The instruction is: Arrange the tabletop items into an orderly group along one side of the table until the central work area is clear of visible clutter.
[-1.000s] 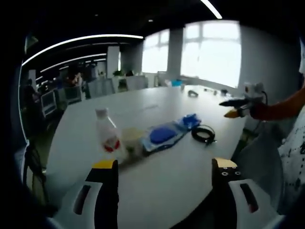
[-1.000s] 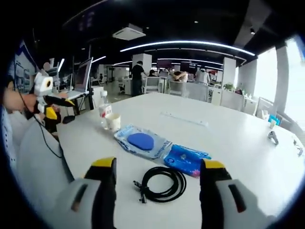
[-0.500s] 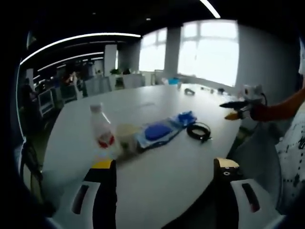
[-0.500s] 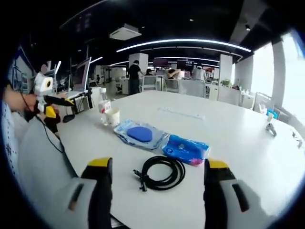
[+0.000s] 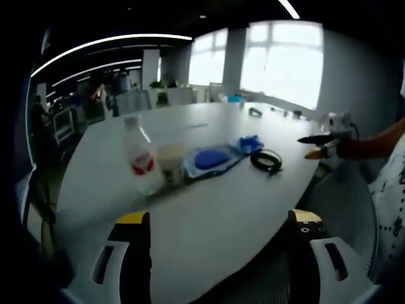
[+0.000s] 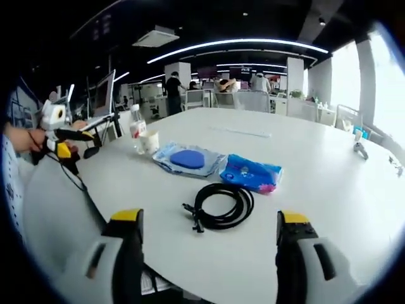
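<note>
On the white table [image 5: 209, 202] stand a clear bottle [image 5: 140, 156] with a red label and a paper cup [image 5: 171, 164] beside it. A clear packet with a blue pad [image 5: 212, 159], a blue pouch [image 5: 249, 144] and a coiled black cable [image 5: 266, 160] lie in a row to their right. My left gripper [image 5: 218, 221] is open, well short of them. In the right gripper view the cable [image 6: 223, 204] lies nearest, then the blue pouch [image 6: 251, 172], the pad packet [image 6: 188, 159], the cup [image 6: 149, 142] and the bottle [image 6: 137, 128]. My right gripper [image 6: 210, 223] is open before the cable.
The table's curved front edge [image 6: 120, 215] runs close below the items. A small dark object [image 6: 360, 149] lies far across the table. Desks, chairs, monitors and people fill the office behind. The other gripper [image 5: 324, 135] shows at the right edge of the left gripper view.
Both views have shifted with my hands. The right gripper has come closer to the cable, which looks larger. The items on the table have not moved.
</note>
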`<state>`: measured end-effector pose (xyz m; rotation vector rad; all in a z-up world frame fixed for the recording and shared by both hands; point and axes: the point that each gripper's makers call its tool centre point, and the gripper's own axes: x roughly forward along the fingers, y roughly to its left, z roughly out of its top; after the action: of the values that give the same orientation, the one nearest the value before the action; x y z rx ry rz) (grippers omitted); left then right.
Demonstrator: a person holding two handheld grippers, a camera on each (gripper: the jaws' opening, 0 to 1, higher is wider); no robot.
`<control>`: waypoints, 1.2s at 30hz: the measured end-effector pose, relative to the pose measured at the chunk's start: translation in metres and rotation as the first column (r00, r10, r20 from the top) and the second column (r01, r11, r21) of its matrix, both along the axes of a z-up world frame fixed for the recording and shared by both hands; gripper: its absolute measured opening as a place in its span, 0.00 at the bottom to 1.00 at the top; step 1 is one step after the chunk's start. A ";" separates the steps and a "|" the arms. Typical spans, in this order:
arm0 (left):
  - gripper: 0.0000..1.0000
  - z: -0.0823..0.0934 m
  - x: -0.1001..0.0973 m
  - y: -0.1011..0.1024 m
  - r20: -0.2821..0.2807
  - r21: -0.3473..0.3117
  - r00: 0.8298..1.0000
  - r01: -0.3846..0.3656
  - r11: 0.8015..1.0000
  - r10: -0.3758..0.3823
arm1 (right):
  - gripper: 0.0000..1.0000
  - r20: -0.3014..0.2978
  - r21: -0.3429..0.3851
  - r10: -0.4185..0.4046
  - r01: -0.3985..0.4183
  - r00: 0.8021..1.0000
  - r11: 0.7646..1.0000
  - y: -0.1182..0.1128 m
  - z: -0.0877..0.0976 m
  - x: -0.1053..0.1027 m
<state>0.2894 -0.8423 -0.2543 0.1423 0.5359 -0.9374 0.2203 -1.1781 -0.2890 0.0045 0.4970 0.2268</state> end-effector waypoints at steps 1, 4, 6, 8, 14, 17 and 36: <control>0.87 -0.003 -0.001 0.003 -0.001 0.009 1.000 -0.002 1.000 0.002 | 0.88 -0.013 0.016 -0.016 0.016 1.000 1.000 0.000 -0.003 -0.002; 0.87 -0.007 -0.005 0.007 -0.012 0.007 1.000 -0.009 1.000 0.009 | 0.88 -0.002 0.018 -0.078 0.078 0.997 0.997 -0.006 -0.007 -0.002; 0.87 -0.012 -0.006 0.010 -0.020 0.016 1.000 -0.014 1.000 0.014 | 0.88 0.005 0.026 -0.101 0.101 0.995 0.995 -0.007 -0.007 -0.001; 0.87 -0.011 -0.008 0.012 -0.026 0.004 0.999 -0.025 1.000 0.026 | 0.87 -0.009 0.031 -0.112 0.113 0.994 0.993 -0.007 -0.011 -0.002; 0.86 -0.010 -0.006 0.012 -0.023 -0.004 0.999 -0.042 0.999 0.042 | 0.86 -0.016 0.021 -0.105 0.105 0.994 0.994 -0.005 -0.012 -0.002; 0.86 -0.010 -0.006 0.011 -0.019 -0.007 0.999 -0.043 0.999 0.042 | 0.85 -0.009 0.022 -0.110 0.111 0.994 0.994 -0.007 -0.009 -0.002; 0.86 -0.009 -0.005 0.010 -0.014 -0.014 0.999 -0.048 0.999 0.048 | 0.84 0.006 0.015 -0.100 0.100 0.995 0.995 -0.004 -0.002 0.002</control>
<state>0.2840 -0.8323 -0.2635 0.1097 0.5430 -0.8957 0.2227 -1.1824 -0.2907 0.0430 0.4867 0.1324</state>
